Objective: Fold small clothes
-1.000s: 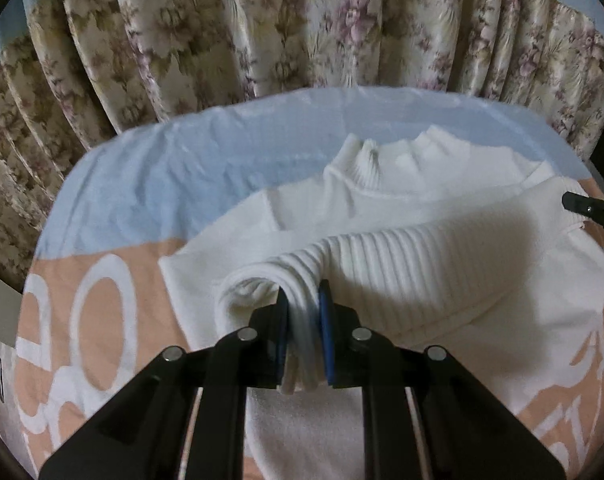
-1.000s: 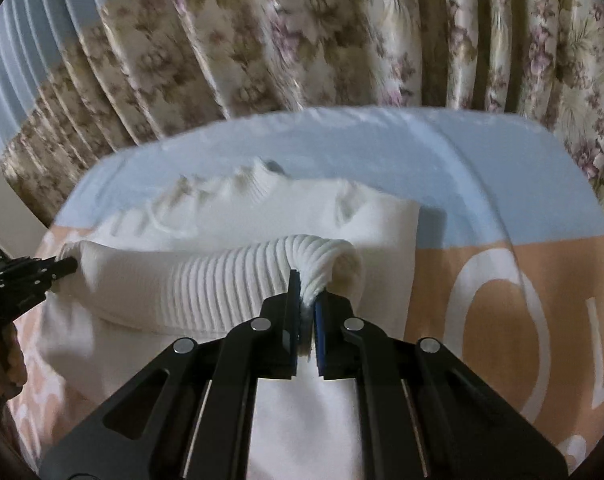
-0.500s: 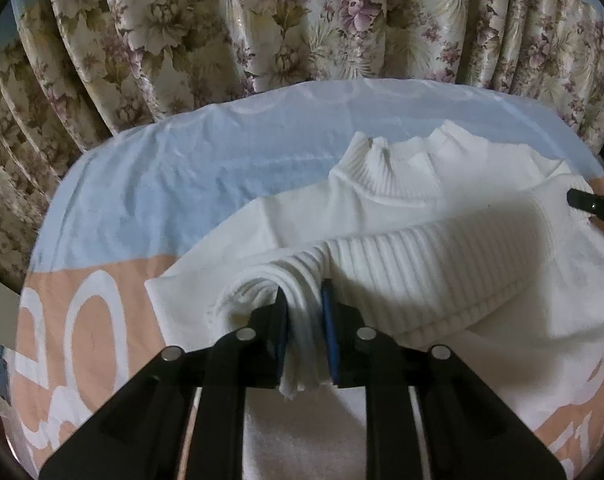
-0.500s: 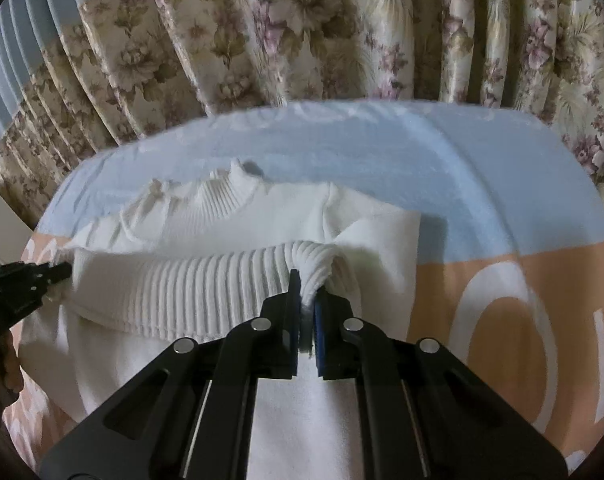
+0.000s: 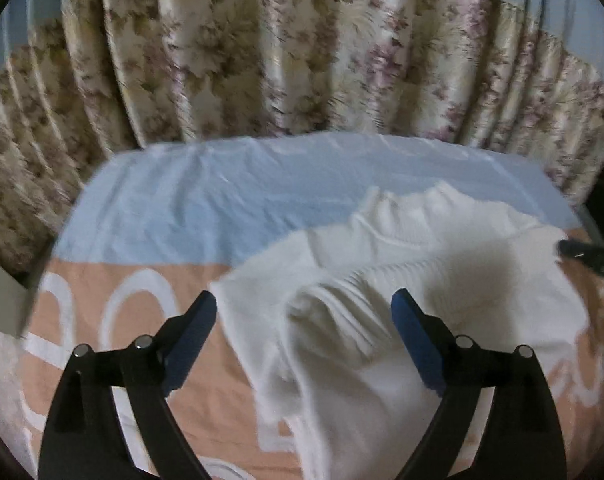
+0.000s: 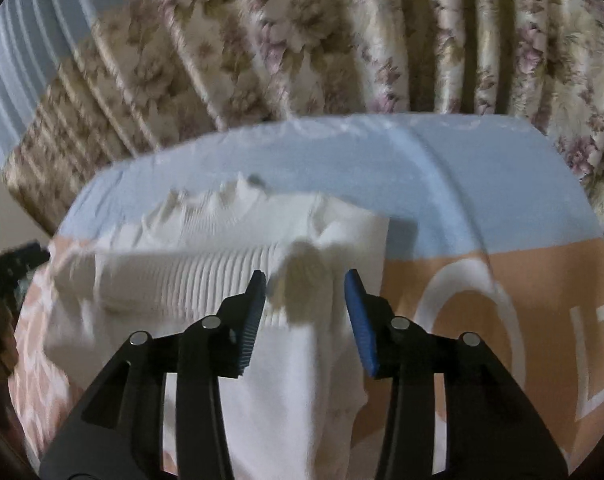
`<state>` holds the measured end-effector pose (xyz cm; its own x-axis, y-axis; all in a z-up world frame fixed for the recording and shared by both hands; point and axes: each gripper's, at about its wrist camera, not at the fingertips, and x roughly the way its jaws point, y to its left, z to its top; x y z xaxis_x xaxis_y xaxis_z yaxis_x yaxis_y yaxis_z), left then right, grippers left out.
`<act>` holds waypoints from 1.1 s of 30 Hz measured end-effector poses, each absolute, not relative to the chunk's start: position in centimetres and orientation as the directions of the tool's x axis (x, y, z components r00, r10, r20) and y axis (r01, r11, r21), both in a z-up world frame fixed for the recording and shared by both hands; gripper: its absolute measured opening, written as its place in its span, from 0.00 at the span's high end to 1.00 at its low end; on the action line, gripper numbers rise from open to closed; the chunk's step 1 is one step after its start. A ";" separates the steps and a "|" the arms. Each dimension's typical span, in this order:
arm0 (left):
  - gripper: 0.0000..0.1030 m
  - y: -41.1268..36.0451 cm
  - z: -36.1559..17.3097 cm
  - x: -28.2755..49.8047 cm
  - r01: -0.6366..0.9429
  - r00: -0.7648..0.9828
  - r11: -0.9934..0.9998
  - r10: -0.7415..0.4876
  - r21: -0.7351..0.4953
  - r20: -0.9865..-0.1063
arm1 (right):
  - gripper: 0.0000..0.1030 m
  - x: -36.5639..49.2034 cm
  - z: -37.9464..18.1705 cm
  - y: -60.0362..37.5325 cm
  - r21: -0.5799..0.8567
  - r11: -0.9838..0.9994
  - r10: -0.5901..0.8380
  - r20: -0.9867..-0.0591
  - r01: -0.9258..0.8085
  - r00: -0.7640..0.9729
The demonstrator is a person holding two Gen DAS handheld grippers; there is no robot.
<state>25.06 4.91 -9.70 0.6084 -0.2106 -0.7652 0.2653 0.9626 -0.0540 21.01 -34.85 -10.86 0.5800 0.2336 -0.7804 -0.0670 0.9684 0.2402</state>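
Note:
A small white knit sweater (image 5: 442, 292) lies on the bed, collar toward the curtain, its ribbed hem band folded up across its body. My left gripper (image 5: 304, 308) is open, its blue pads apart on either side of the folded band's left end and holding nothing. In the right wrist view the sweater (image 6: 230, 276) shows the same ribbed fold. My right gripper (image 6: 305, 286) is open over the fold's right end, empty. The right gripper's tip (image 5: 586, 254) shows at the right edge of the left wrist view.
The bed is covered by a blue and peach sheet (image 5: 222, 208) with white letters (image 6: 594, 360). A floral curtain (image 5: 302, 60) hangs close behind the bed's far edge. A dark object (image 6: 10, 280) sits at the left edge of the right wrist view.
Both grippers were shut on the ends of the sweater's ribbed band. Both have opened and let it go; the folded band now rests on the sweater.

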 end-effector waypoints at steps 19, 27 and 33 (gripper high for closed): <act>0.85 0.8 -12.8 29.8 0.272 0.574 0.962 -0.158 0.006 -0.803 | 0.95 24.3 -11.0 -31.1 0.141 0.981 0.193 -0.777 -0.133 0.600; 0.51 1.2 -14.7 34.5 0.204 0.547 0.977 -0.054 0.070 -0.836 | 0.89 31.1 -14.5 -31.1 0.148 0.986 0.166 -0.855 -0.075 0.491; 0.22 2.7 -12.0 30.3 0.212 0.588 0.976 -0.089 0.047 -0.804 | 0.63 27.3 -10.1 -32.8 0.203 0.974 0.221 -0.790 -0.096 0.572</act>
<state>30.33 2.74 -12.00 0.5878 -0.0886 -0.8042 0.2116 0.9762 0.0470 27.27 -32.77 -10.13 0.5716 0.2207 -0.7903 -0.0956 0.9745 0.2031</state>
